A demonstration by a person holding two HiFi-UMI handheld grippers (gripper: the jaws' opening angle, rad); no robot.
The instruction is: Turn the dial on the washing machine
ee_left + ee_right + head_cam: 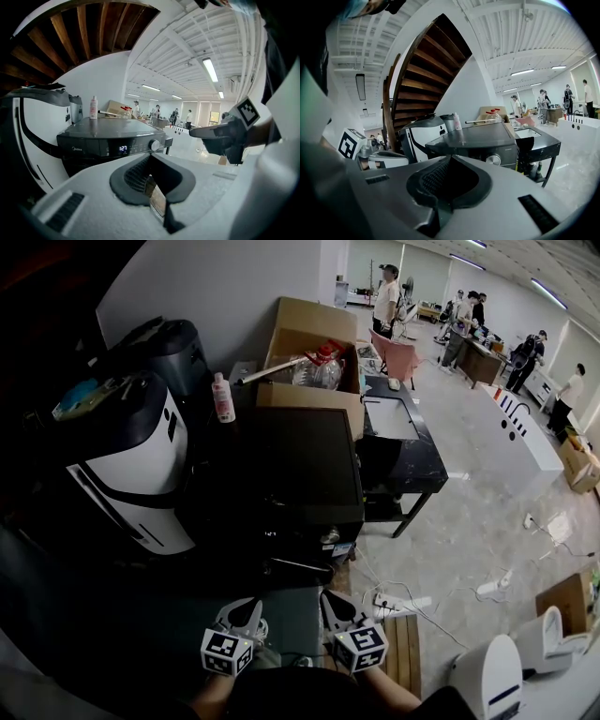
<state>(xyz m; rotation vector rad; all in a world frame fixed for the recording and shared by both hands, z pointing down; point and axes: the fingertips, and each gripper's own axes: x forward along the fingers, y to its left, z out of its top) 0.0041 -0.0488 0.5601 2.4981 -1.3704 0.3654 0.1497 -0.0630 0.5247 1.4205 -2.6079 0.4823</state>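
Observation:
The washing machine (302,465) is a dark top-loader standing ahead of me with its lid down. Its round silver dial (155,145) sits at the right of the front control panel, beside a lit display, and shows again in the right gripper view as the dial (493,160). My left gripper (246,611) and right gripper (336,604) hang side by side at the bottom of the head view, well short of the machine. Both are shut with nothing between the jaws. In the gripper views the left gripper (150,178) and right gripper (449,189) point toward the machine's front.
A white and black appliance (131,474) stands left of the washer, with a bottle (223,397) behind it. A cardboard box (314,352) lies beyond the lid and a black table (403,451) stands to the right. A power strip (398,601) with cables lies on the floor. Several people stand far back.

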